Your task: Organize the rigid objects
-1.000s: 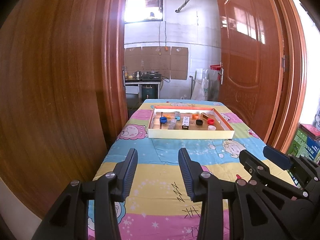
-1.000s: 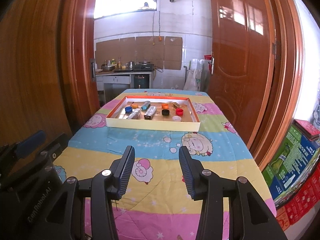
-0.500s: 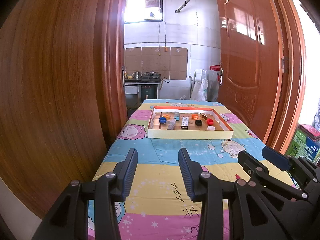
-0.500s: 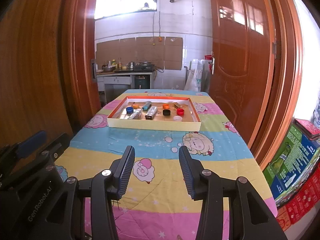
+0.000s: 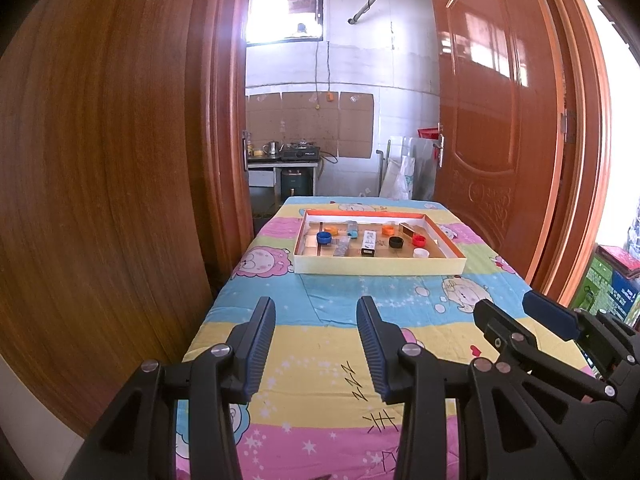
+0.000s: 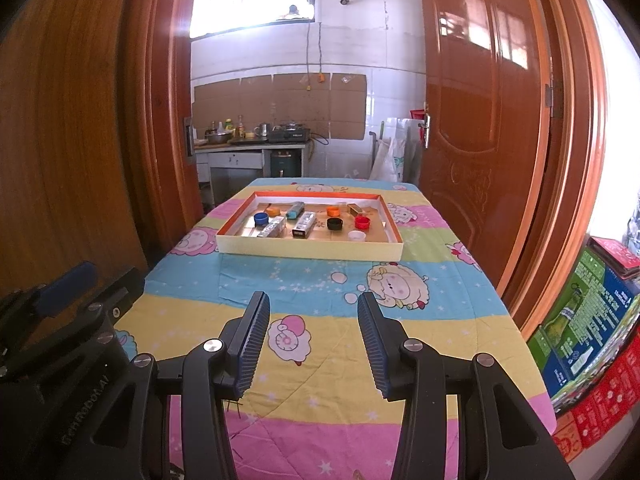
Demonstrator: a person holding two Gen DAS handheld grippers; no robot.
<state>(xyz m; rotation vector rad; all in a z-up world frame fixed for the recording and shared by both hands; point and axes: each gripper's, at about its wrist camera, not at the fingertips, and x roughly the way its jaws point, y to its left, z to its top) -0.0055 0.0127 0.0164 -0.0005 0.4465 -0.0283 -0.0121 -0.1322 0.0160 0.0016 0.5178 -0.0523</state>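
1. Nearest, the left claw (image 5: 316, 322) and the right claw (image 6: 314, 318) are both spread wide with nothing between their ribbed pads. Each hangs over the near end of the tabletop (image 6: 332, 364), side by side and well short of the tray. The left claw's body bears raised lettering in the right view, too dark and skewed to read.
2. The cloth on the tabletop is striped and printed with cartoon sheep; some black scribbles lie on it, illegible.
3. Toward the far end sits the tray (image 6: 308, 249), a shallow box with an orange rim. All the small things lie inside it: a blue cap (image 6: 261, 219), two orange caps (image 6: 333, 211), a black cap (image 6: 335, 223), a red cap (image 6: 362, 222), a white cap (image 6: 356, 235), and a few slim boxes (image 6: 303, 225) whose labels are too small to read.
4. My judgement: the caps sit mostly right, the boxes mostly left, which fits either a sorted tray or one awaiting sorting. Any pick would need a long reach forward and a narrow, careful pinch on such low caps.
5. At right, cartons (image 6: 588, 320) show green printing, unreadable.
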